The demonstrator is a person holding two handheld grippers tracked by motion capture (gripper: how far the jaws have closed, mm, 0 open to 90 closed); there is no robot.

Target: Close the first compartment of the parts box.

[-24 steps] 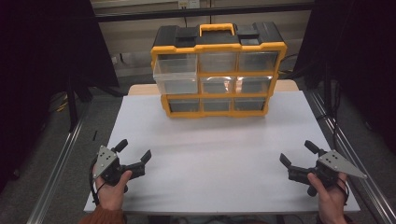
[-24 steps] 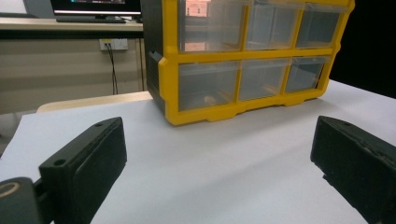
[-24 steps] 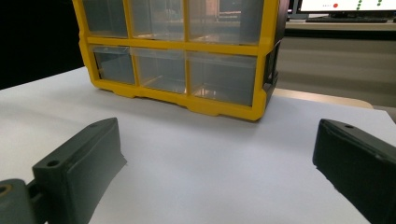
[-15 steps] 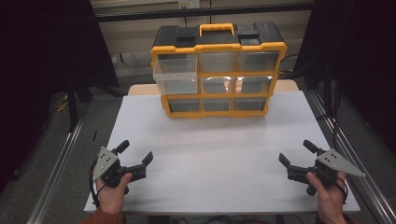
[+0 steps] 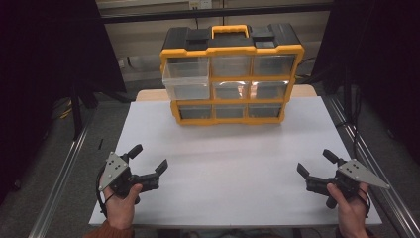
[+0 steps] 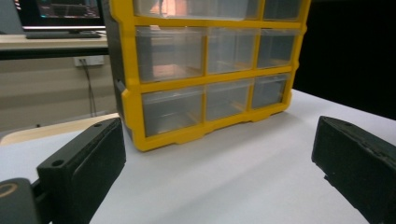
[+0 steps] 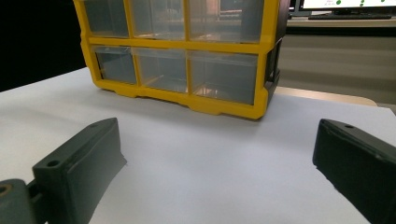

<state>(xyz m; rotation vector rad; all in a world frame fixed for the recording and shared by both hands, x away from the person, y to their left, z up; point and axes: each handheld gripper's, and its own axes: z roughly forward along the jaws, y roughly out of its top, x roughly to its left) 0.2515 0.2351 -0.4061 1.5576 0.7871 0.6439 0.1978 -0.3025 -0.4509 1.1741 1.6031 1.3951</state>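
Ahead, organizer [image 5: 230, 79], both grippers (open) near

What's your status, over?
Left gripper and right gripper open, holding nothing. Organizer upright at table's far side, top-left drawer pulled out. Path unobstructed.

Your layout: organizer far, grippers near.
The drawer organizer [image 5: 231, 74] stood at the table's [image 5: 237, 158] far edge, its top-left drawer [image 5: 187, 79] pulled out. Your left gripper [image 5: 147, 161] sat near-left, your right gripper [image 5: 317, 163] near-right, well apart.
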